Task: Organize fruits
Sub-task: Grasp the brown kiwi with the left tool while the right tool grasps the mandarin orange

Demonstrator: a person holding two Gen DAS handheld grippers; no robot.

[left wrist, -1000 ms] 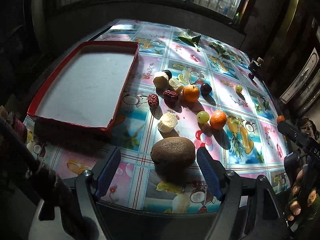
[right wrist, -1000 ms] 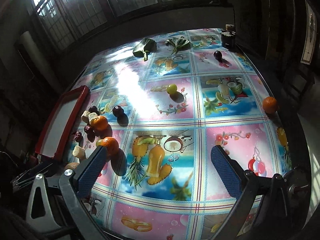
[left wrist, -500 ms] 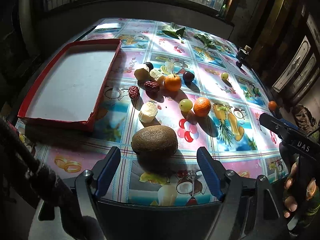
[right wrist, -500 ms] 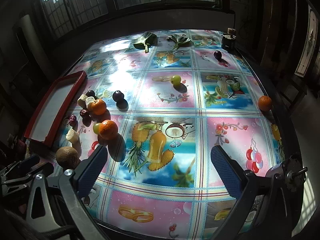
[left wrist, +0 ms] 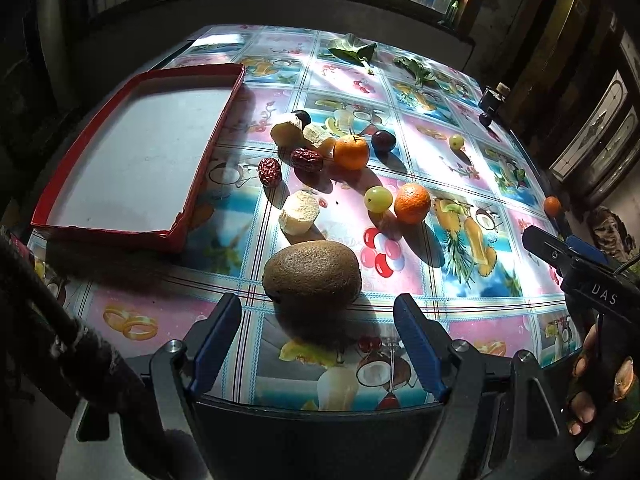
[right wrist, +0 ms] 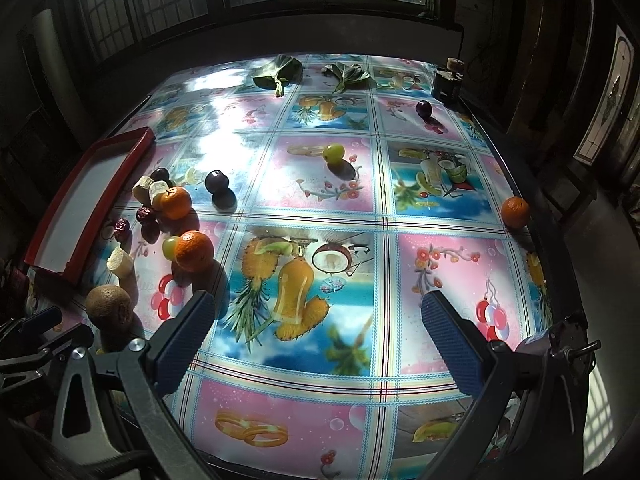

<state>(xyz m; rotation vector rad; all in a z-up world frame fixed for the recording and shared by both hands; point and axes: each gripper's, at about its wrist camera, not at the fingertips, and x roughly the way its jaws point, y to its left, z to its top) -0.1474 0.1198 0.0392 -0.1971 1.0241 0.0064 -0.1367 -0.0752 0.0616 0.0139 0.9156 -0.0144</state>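
Fruits lie scattered on the tablecloth (left wrist: 472,152), none yet in the red tray (left wrist: 136,160), so sorting has hardly begun. Left gripper (left wrist: 318,322) is spread before the kiwi (left wrist: 312,272); right gripper (right wrist: 320,320) is spread, empty.

Harsh window light, dark room

Sun glares off the desk (right wrist: 224,128) beneath the windows; fruit shadows fall toward the camera; fisheye bends the edges.
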